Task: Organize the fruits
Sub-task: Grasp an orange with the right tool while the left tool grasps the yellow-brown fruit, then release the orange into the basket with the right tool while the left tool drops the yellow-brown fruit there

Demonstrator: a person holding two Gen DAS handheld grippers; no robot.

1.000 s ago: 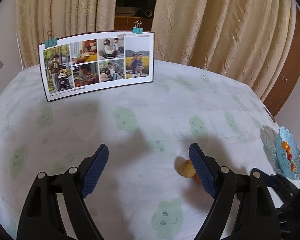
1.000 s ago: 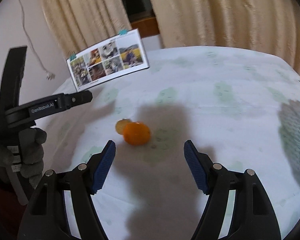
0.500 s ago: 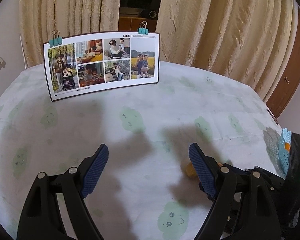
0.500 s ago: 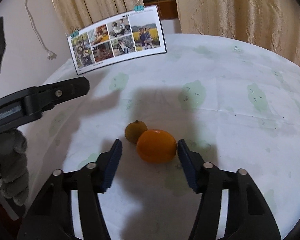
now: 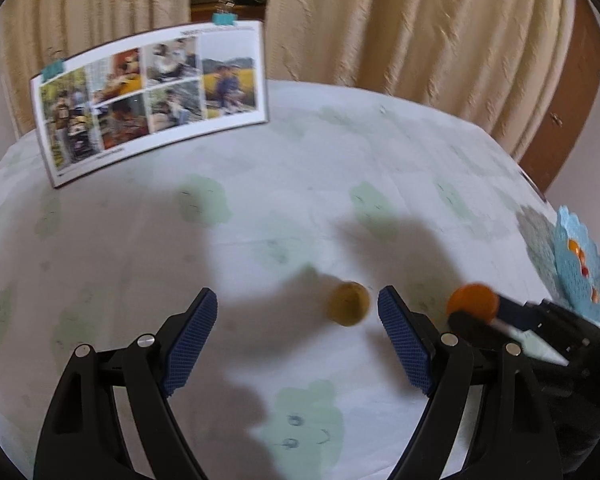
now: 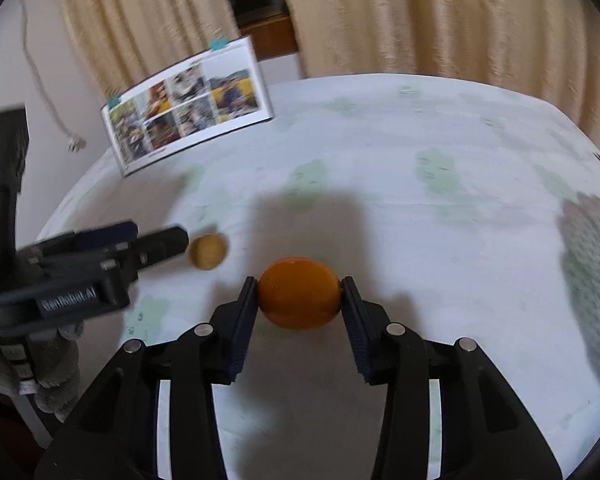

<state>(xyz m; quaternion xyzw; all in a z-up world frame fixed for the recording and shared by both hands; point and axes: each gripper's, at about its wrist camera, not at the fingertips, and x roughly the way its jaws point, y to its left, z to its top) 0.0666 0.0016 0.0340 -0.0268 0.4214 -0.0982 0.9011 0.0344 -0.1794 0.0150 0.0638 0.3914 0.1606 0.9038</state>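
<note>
Pick-up step — your right gripper (image 6: 300, 300), jaws just closed, pinches the round orange fruit (image 6: 299, 298); left gripper (image 5: 296, 340) spread — next, lift toward the far-right blue scalloped plastic basket (image 5: 576, 268).

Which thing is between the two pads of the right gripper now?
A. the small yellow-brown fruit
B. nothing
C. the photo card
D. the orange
D: in the right wrist view the right gripper has both pads pressed on the orange; the small yellow-brown fruit lies apart.

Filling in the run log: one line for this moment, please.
right hand-held gripper: just closed on orange | left hand-held gripper: open by yellowish fruit
</note>
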